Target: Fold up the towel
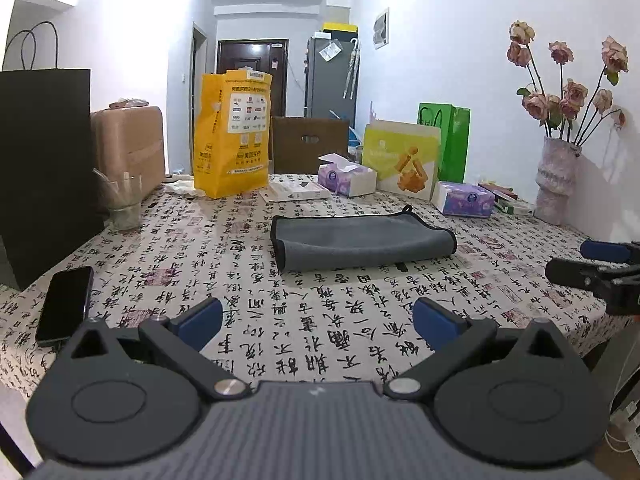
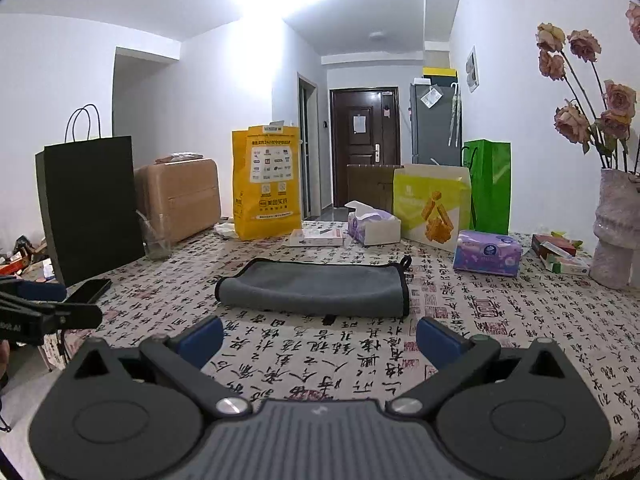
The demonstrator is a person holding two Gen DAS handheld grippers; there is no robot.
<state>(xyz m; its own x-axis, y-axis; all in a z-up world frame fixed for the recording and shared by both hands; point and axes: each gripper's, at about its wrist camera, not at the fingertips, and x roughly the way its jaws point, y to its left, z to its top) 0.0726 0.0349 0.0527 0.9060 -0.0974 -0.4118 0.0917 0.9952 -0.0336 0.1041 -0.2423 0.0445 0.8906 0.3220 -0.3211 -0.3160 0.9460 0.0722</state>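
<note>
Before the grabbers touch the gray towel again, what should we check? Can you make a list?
1. Left gripper open and holding nothing: ok.
2. Right gripper open and holding nothing: ok.
3. Gray towel lying flat on the table, nothing on top of it: ok.
4. Towel already folded over once, with a rounded fold along its near edge: ok.
5. Phone lying clear of the towel, near the table's left edge: ok.
6. Towel's edges lined up neatly: cannot tell, the far side is hard to see.

Black calligraphy chars and red seal stamps on tablecloth (image 1: 320,344), "美团买药" on yellow bag (image 2: 266,184)
</note>
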